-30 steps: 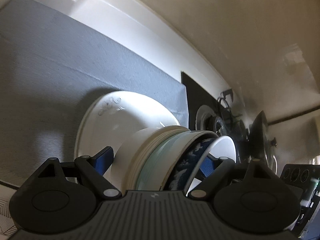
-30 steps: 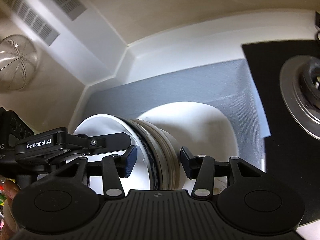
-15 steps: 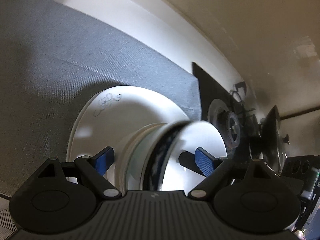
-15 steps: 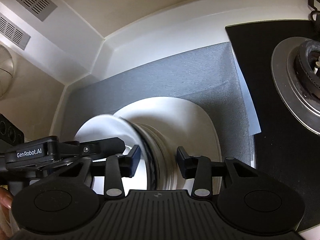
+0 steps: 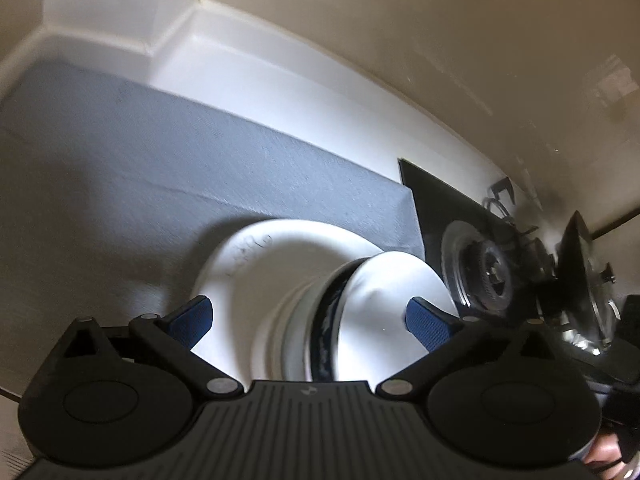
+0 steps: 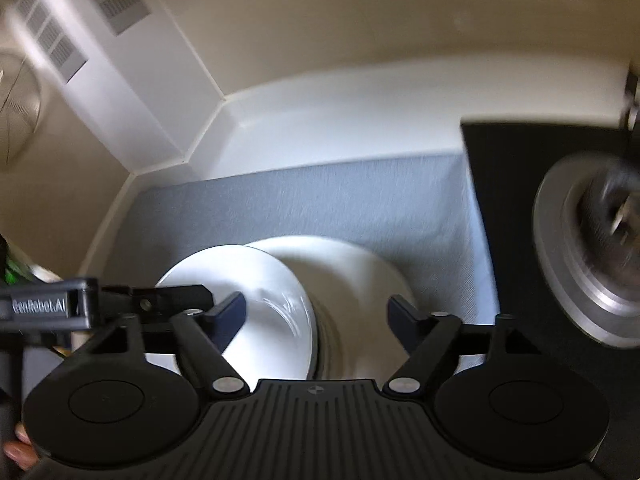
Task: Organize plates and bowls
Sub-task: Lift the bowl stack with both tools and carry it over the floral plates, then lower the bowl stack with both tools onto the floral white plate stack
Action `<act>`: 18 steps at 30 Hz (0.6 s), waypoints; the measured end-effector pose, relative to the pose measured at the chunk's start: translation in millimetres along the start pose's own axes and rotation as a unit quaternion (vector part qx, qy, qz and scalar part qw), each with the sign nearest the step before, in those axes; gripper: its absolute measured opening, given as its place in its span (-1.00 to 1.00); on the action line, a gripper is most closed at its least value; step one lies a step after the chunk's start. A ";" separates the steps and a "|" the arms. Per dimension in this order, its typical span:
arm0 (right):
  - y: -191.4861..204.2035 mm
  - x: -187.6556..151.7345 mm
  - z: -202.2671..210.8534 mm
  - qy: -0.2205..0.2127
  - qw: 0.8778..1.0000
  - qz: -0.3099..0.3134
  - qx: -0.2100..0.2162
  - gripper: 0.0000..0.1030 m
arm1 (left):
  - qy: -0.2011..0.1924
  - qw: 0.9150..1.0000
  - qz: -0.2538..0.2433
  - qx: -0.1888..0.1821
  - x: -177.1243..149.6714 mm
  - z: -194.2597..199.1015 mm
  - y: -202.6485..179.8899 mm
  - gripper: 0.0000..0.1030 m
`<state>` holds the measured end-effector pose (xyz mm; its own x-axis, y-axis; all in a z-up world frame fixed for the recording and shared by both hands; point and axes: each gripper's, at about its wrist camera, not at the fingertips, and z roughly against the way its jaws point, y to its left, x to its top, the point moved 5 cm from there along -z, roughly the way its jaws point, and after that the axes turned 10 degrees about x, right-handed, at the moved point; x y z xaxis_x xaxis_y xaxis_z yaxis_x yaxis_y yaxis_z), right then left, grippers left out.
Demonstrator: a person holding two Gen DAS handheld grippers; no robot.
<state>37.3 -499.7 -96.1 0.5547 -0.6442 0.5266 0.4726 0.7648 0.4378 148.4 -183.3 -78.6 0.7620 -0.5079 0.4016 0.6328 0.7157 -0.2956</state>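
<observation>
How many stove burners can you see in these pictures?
1. A single burner sits on the black stovetop, just right of the grey mat holding the stacked dishes. Others may lie outside the view.

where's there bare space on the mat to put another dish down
The grey mat lies bare between the stack of bowls on the white plate and the white back ledge, and toward the corner on the far side from the stove burner. It is crowded around the stack, where both open grippers flank it.
</observation>
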 end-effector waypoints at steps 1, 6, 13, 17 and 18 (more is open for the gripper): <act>2.9 -1.0 2.9 -0.003 1.000 0.014 -0.006 0.67 | -0.011 1.000 -0.007 0.009 -0.8 4.6 0.6 0.99; 11.8 -9.7 17.9 -0.012 0.999 0.043 -0.019 0.76 | -0.059 0.996 -0.047 0.047 -9.8 26.4 2.3 0.99; 23.5 -28.8 43.5 -0.032 0.997 0.060 -0.027 0.84 | -0.079 0.987 -0.103 0.092 -33.5 43.0 3.1 0.99; 30.7 -41.7 52.8 -0.038 0.996 0.070 -0.037 0.87 | -0.089 0.984 -0.122 0.095 -48.9 49.5 -1.0 1.00; 33.0 -44.5 54.2 -0.040 0.996 0.072 -0.039 0.88 | -0.090 0.983 -0.126 0.096 -51.1 51.0 -2.6 1.00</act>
<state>-9.0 -445.5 -65.6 0.5664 -0.5226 0.6373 0.4446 0.8448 0.2977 100.8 -134.6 -54.1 0.5375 -0.5998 0.5928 0.7475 0.6642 -0.0058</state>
